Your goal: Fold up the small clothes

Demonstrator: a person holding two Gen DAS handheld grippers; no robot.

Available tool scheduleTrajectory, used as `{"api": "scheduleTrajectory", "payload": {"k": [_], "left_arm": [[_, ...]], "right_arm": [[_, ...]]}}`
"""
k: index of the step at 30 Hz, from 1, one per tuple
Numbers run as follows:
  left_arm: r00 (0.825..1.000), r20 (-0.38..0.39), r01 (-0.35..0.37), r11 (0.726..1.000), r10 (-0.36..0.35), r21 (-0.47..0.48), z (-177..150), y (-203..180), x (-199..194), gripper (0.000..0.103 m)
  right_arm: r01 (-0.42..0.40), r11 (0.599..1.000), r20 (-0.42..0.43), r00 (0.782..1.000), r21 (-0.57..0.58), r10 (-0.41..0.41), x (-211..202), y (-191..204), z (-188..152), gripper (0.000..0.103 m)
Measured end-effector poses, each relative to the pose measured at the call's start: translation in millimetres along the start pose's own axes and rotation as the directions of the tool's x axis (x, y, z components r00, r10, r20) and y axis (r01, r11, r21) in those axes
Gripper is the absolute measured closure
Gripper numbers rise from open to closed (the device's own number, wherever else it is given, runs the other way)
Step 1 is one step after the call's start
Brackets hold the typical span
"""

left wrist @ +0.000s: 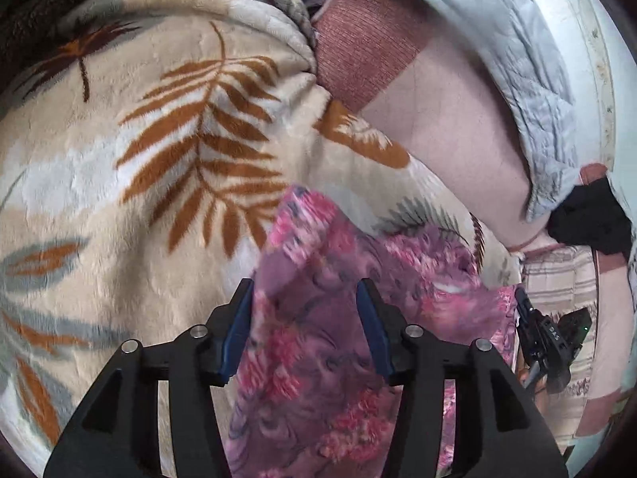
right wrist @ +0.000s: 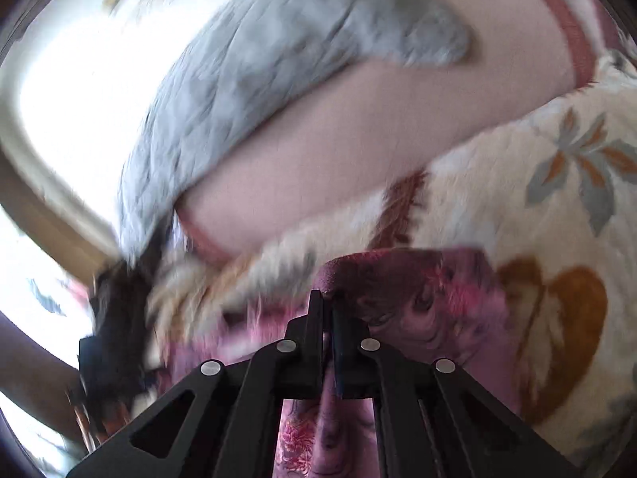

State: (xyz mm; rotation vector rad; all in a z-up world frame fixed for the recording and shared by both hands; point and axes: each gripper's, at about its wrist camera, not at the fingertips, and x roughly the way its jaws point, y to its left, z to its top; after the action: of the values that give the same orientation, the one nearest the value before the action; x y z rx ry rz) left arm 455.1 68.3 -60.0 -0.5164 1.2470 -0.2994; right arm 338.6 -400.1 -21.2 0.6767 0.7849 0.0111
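The left tool (left wrist: 304, 290) stands with its blue pads (left wrist: 241, 330) parted, released; the pink floral garment (left wrist: 318, 358) lies between them, untouched as far as the blur allows. The right tool (right wrist: 326, 298) is clenched on a fold of the same garment, which bunches over its tips. The garment rests on a cream leaf-print blanket (left wrist: 139, 139). The right wrist view is smeared. A grey quilt (left wrist: 497, 40) is cut off at the frame edge.

Cream plush blanket (left wrist: 131, 167) with rust and grey leaf print covered the bed. Pale pink sheet (left wrist: 458, 119) lay beside it, a grey quilted cover (left wrist: 513, 63) bunched along its far edge.
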Motion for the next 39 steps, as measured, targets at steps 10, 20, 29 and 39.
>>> {"api": "scheduleTrajectory", "payload": {"k": [10,20,29,39], "left_arm": [[0.999,-0.006,0.036,0.999,-0.036,0.035,-0.6,-1.0,7.4,0.039],[0.984,0.094,-0.161,0.983,0.153,0.086,-0.5,-10.8,12.8,0.091],[0.988,0.122,-0.102,0.994,0.097,0.037,-40.0,-18.6,-29.9,0.085],[0.990,0.048,-0.142,0.974,0.136,0.177,-151.5,-26.0,-27.1,0.060]], "right_arm": [[0.074,0.993,0.006,0.997,0.095,-0.075,-13.3,-51.0,-4.8,0.060],[0.103,0.995,0.040,0.994,0.002,-0.103,-16.4,-35.0,-6.3,0.099],[0.063,0.984,-0.106,0.991,-0.169,-0.082,-20.8,-12.2,-63.1,0.080],[-0.049,0.975,-0.187,0.982,-0.215,0.009,-66.3,0.7,-145.7,0.081]]}}
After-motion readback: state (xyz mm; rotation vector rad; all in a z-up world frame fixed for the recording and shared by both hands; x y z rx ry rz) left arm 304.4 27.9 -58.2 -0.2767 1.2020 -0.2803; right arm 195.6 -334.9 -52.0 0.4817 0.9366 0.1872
